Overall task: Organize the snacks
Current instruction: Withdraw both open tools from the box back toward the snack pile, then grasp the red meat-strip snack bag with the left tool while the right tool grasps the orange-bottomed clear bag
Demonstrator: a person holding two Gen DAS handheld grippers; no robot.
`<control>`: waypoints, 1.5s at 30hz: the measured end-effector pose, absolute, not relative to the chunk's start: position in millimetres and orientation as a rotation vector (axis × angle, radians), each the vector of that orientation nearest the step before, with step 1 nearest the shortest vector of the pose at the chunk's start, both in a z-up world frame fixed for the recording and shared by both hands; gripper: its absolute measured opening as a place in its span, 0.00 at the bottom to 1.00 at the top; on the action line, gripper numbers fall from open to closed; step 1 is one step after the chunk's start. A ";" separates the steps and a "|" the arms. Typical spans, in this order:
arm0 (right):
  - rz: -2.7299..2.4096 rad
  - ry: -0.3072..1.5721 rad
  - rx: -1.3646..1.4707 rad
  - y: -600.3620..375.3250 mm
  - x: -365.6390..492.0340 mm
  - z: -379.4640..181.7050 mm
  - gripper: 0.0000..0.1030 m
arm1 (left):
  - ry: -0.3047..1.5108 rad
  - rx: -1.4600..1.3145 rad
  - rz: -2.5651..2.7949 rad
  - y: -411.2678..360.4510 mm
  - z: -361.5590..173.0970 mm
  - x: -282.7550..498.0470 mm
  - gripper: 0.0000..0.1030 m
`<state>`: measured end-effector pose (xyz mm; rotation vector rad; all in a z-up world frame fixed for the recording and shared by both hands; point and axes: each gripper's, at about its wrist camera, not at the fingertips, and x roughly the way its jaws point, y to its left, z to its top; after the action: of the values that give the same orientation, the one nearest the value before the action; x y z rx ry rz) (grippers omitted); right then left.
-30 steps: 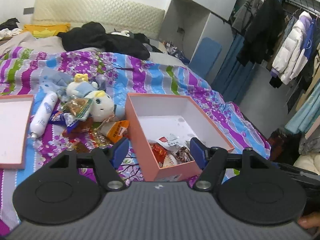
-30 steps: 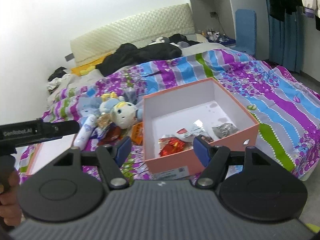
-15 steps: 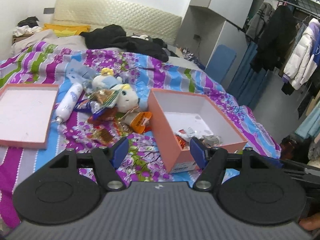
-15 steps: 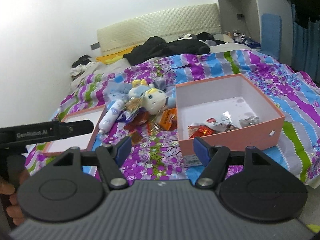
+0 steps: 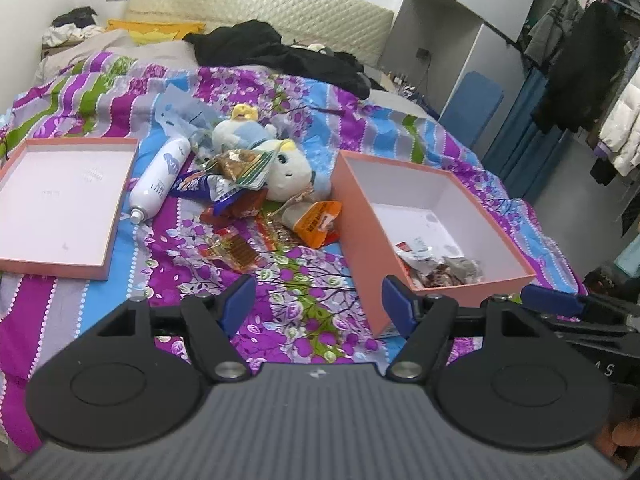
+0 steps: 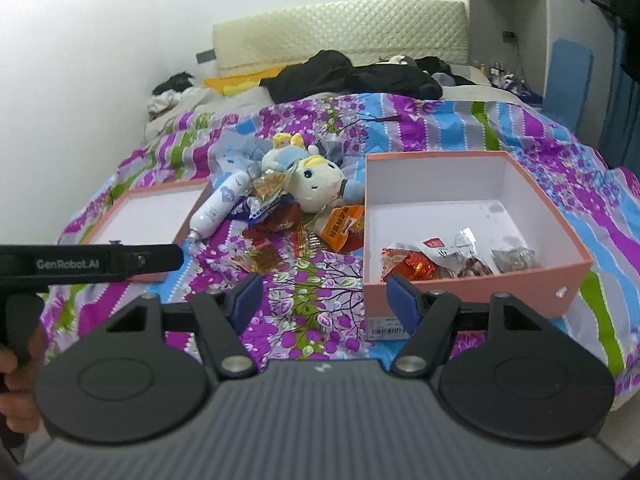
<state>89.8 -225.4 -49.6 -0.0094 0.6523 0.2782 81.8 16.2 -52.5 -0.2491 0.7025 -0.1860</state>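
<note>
A pink box (image 5: 362,216) (image 6: 476,288) with a white inside stands on the bed and holds a few wrapped snacks (image 5: 440,266) (image 6: 440,260). Left of it lies a heap of snack packets (image 5: 248,200) (image 6: 288,220) around a plush toy (image 5: 280,164) (image 6: 316,180), with an orange packet (image 5: 318,222) (image 6: 340,222) nearest the box. My left gripper (image 5: 318,304) hovers over the bedspread in front of the heap, its jaws opening with nothing between them. My right gripper (image 6: 324,294) hangs open and empty by the box's near left corner.
The box's pink lid (image 5: 60,200) (image 6: 152,216) lies upturned at the left, a white bottle (image 5: 158,178) (image 6: 218,208) beside it. Dark clothes (image 5: 276,52) are piled by the headboard. A wardrobe and hanging coats (image 5: 580,60) stand at the right. The left gripper's body (image 6: 92,262) crosses the right view.
Both views have swung left and pulled back, so the heap and lid now sit more central and the box further right. The left jaws stand slightly wider.
</note>
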 end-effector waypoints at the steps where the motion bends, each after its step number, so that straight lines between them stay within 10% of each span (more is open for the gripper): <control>1: 0.282 0.656 -0.023 -223.3 95.5 -51.7 0.68 | 0.712 -0.247 -0.183 18.4 -56.7 89.4 0.75; 45: 0.269 0.939 -0.565 -75.7 419.1 -232.3 0.78 | 0.961 0.102 -0.376 51.3 -265.6 344.8 0.76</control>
<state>419.1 -75.7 -232.3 -0.5652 0.9393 0.2691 344.8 51.3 -265.6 0.1022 0.9609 -0.3760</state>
